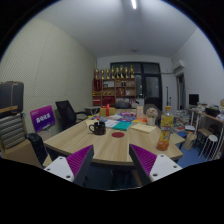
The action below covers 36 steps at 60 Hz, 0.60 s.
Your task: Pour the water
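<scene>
My gripper (112,165) is open and empty, its two purple pads wide apart, held back from the near edge of a light wooden table (105,148). On the table beyond the fingers stand a dark kettle-like jug (98,127) at the left, a small dark round dish (118,134) in the middle, and a bottle of orange liquid (163,137) at the right. Nothing stands between the fingers.
A tan box (143,135) and teal papers (122,125) lie on the table. A black office chair (66,112) and a purple sign (43,119) stand at the left. Shelves with trophies (116,85) line the far wall. More clutter fills the right side (205,125).
</scene>
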Each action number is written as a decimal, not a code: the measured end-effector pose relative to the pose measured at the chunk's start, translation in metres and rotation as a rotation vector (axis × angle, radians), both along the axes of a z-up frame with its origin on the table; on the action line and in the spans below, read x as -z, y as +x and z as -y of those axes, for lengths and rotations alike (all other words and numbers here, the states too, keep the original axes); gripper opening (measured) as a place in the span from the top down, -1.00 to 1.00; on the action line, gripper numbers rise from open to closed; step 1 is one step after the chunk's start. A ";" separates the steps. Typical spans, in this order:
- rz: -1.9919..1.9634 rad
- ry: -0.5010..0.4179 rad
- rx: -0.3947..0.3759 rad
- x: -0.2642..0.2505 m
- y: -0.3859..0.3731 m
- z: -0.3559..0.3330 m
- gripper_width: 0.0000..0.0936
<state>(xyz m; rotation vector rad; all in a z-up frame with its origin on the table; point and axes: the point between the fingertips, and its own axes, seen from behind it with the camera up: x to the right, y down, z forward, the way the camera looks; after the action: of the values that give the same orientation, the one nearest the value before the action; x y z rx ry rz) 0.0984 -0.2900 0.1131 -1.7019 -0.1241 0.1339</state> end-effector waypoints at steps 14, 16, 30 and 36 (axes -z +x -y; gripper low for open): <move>0.075 0.045 0.065 0.001 0.038 -0.038 -0.73; 0.097 0.054 0.081 0.004 0.065 -0.056 -0.73; 0.068 0.111 0.245 0.009 0.188 -0.136 -0.73; 0.043 0.118 0.292 0.013 0.228 -0.175 -0.74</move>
<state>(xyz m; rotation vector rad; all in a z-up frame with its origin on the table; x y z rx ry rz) 0.3267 -0.1147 0.0996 -1.5871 0.0836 -0.1257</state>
